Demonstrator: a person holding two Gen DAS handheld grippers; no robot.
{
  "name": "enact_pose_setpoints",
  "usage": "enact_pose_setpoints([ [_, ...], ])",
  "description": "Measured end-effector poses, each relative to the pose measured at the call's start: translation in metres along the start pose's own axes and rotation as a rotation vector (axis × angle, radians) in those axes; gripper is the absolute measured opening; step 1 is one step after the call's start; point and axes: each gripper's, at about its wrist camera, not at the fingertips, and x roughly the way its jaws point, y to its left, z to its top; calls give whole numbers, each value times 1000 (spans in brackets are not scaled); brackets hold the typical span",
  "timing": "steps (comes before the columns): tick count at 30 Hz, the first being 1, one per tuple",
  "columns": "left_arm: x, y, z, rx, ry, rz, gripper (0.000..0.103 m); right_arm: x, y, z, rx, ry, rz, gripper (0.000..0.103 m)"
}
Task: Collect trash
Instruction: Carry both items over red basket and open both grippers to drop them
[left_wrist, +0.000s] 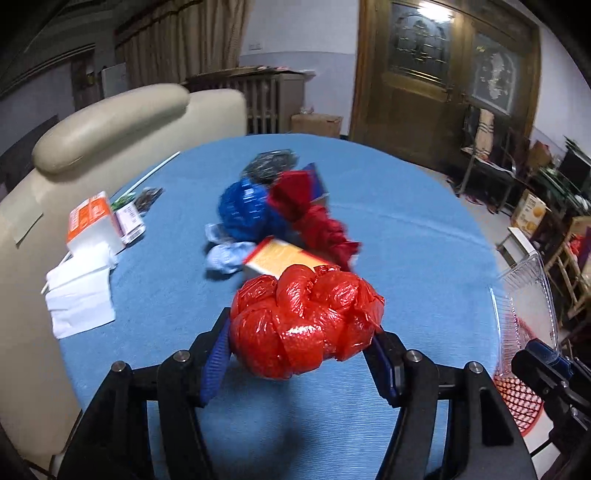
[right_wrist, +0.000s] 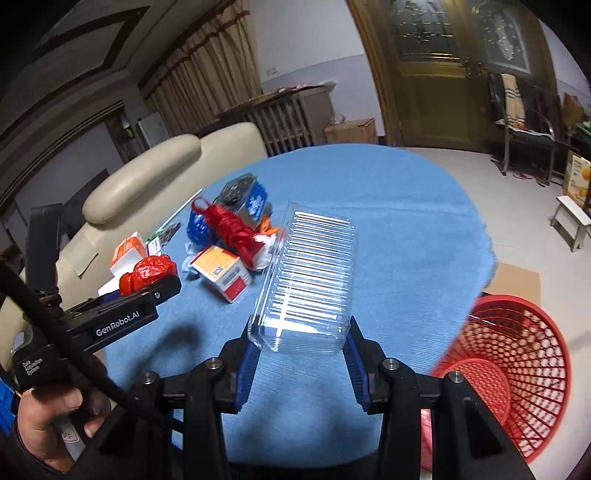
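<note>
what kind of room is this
Most likely a home living room: a cream sofa beside the blue-covered table, a radiator cover under curtains, and ornate wooden double doors.

Indoor light, moderate, somewhat dim toward the far walls. Brightest source: a glare patch on the glass door panel (left_wrist: 436, 14) at far top, left wrist view. Specular highlights on the crumpled red bag (left_wrist: 304, 326) and on the ribbed clear plastic tray (right_wrist: 310, 284). Soft shadows on the blue bench (right_wrist: 406, 229), near side. Strong fisheye bending with black corner vignetting. Motion blur smears the litter pile (left_wrist: 273, 214) and the bench edges.
</note>
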Motion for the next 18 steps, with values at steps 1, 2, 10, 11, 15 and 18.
enact_pose_setpoints([
  [1, 0, -4, 1, 10, -2, -11, 67, -8, -6, -1, 10, -8, -9, 46],
  [2, 0, -10, 1, 20, -2, -23, 67, -14, -12, -2, 18, -14, -19, 46],
  [10, -7, -82, 5, 136, -2, -177, 67, -52, -84, -20, 121, -34, -152, 46],
  [11, -7, -90, 5, 149, -1, -188, 67, -54, -96, -24, 139, -29, -173, 46],
  [15, -7, -130, 1, 230, 11, -258, 67, -55, -135, -34, 200, -4, -230, 46],
  [18, -4, -161, -3, 290, 26, -308, 67, -52, -155, -39, 223, 12, -258, 47],
])
